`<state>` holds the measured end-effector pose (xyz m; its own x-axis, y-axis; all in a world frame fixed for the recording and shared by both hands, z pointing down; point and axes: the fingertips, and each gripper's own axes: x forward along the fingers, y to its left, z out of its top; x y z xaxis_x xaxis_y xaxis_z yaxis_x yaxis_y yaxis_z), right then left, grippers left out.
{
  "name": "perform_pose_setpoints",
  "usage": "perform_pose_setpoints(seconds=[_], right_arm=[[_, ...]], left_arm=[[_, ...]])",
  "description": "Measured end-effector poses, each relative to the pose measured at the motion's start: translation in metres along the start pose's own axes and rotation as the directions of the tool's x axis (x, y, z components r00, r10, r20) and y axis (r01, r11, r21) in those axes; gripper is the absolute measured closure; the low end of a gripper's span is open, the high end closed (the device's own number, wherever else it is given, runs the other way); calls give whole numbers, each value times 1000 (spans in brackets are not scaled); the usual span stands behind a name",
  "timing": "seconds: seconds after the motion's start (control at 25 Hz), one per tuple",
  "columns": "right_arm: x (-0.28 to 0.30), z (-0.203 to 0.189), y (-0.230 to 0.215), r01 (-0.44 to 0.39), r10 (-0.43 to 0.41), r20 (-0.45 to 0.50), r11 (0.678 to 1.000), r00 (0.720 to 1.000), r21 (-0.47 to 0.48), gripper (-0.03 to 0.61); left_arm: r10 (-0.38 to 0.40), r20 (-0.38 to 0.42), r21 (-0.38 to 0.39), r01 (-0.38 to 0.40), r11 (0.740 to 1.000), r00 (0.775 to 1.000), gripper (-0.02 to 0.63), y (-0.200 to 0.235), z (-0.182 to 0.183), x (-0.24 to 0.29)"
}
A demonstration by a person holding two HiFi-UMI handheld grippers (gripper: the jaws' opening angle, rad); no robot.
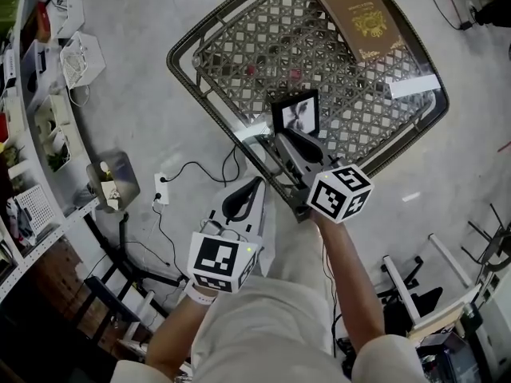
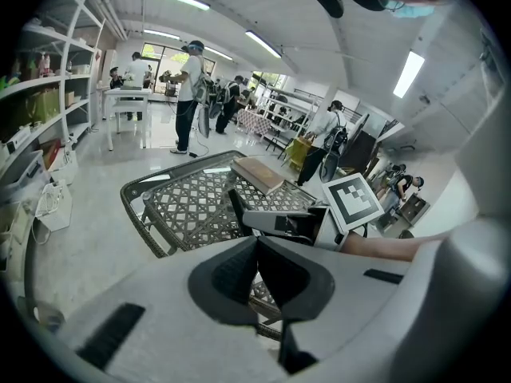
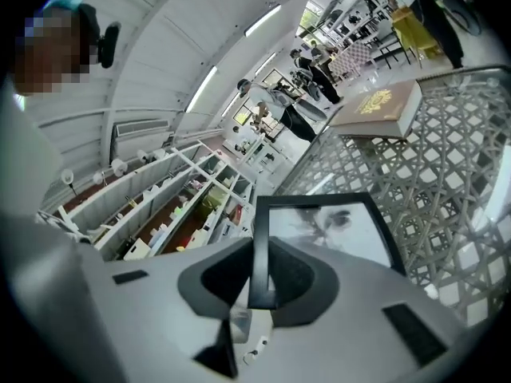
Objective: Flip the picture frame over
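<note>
A black picture frame (image 1: 297,114) with a greyish photo faces up and tilts above the near corner of the lattice metal table (image 1: 239,62). My right gripper (image 1: 298,144) is shut on its near edge. In the right gripper view the jaws clamp the left rim of the picture frame (image 3: 327,230), with the right gripper (image 3: 262,284) closed tight on it. My left gripper (image 1: 244,199) hangs off the table's corner, lower left of the frame. In its own view the left gripper (image 2: 257,274) is shut with nothing in it.
A brown book with gold print (image 1: 361,14) lies at the table's far side, with a white strip (image 1: 413,86) on the right edge. Shelving (image 1: 32,94) lines the left. A power strip and cables (image 1: 162,188) lie on the floor. People stand in the distance.
</note>
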<state>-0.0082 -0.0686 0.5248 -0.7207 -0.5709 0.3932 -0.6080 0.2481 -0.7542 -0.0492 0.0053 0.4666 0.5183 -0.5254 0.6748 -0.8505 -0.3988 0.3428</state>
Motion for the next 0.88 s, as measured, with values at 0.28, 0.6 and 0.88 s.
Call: perform_pose_setpoints(seconds=[0.28,0.6,0.88], right_arm=[[1,6,16,-175,172,37,979,984,104,503],[-1,13,19,-299,281,105,925,954,234,503],[0,18,22,-391,355,167,862,920,322,503]], left_arm=[[13,-7,-4,-13,1000,1000,589,3,-3,0],[14,-17,-3,-14,1000,1000,589,-2,-9,0],[12,-18,2,-12,1000,1000,589,-7,-12,1]])
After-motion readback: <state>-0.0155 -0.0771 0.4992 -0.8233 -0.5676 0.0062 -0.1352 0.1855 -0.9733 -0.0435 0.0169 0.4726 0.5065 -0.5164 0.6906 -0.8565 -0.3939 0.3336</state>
